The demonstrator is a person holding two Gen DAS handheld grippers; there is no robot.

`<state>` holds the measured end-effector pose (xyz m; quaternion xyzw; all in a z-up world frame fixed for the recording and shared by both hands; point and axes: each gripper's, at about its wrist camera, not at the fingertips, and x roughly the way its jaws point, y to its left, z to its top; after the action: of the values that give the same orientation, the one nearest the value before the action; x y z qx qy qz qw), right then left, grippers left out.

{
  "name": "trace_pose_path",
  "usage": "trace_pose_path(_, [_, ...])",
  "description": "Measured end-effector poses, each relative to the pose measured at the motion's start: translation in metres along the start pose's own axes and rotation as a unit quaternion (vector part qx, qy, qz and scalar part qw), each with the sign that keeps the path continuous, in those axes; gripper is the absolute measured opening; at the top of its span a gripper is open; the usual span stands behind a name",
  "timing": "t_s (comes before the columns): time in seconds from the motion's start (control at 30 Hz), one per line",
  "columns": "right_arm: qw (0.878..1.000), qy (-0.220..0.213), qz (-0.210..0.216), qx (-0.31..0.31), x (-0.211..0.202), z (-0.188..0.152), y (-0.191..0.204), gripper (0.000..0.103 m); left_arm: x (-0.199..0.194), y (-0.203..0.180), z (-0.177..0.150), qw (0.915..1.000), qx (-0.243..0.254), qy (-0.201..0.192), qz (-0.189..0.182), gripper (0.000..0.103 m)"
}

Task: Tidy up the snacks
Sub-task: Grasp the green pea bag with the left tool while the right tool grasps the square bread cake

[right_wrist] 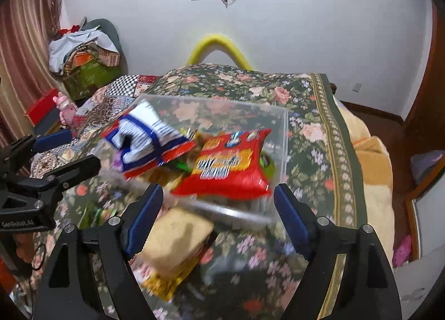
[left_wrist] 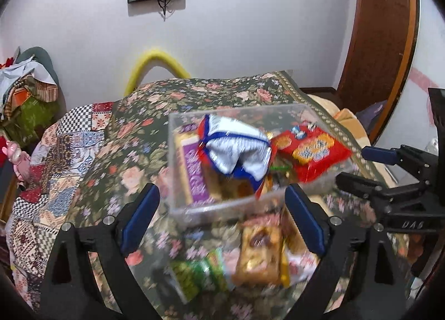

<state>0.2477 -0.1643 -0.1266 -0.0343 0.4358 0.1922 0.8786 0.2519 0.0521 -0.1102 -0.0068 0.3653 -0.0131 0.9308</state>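
We've got both grippers spread wide and empty: left gripper [left_wrist: 219, 220], right gripper [right_wrist: 219, 218]. The clear plastic bin [left_wrist: 178, 195] sits on the floral bedspread [left_wrist: 133, 136], already stuffed: white-and-blue bag [left_wrist: 236, 150] and red cracker pack [left_wrist: 311, 150] ride above the rim. Loose snacks are still on the bed just in front of the bin: an orange-yellow packet [left_wrist: 260, 253], a green packet [left_wrist: 200, 275], and a tan pack [right_wrist: 178, 239] by the right gripper's left finger.

Handling, our guess: all light, soft film packs, crinkly and slippery, contents crushable. We'd pinch by an end seam or across the short width, gently.

In the way: the bin's near wall, the overflowing top bags, and the other gripper close alongside. Bedding is soft, so the bin may tip if pushed.
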Motion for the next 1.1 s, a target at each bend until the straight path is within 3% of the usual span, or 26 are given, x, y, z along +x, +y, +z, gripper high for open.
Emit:
trace_pose_path(0.17, [1.0,0.014,-0.001,0.008,0.005,-0.017,0.009,0.08,-0.004,0.019,-0.025,0.9996,-0.015,0.024,0.009,0.094])
trace_pose_path(0.47, [0.998,0.052,0.032,0.017,0.031,-0.029,0.033,0.08,0.02,0.047,-0.075,0.9947,-0.046,0.09,0.014,0.094])
trace_pose_path(0.67, [0.997,0.07,0.011,0.008,0.05,-0.037,0.045,0.08,0.036,0.052,-0.096,0.9904,-0.069,0.12,-0.005,0.094])
trace_pose_path(0.97, [0.996,0.078,0.007,0.045,0.038,-0.061,0.01,0.079,0.053,0.041,-0.102,0.9899,-0.061,0.128,-0.007,0.094])
trace_pose_path(1.1, [0.995,0.081,0.007,0.052,0.03,-0.067,-0.001,0.071,0.063,0.042,-0.103,0.9886,-0.07,0.134,-0.004,0.094])
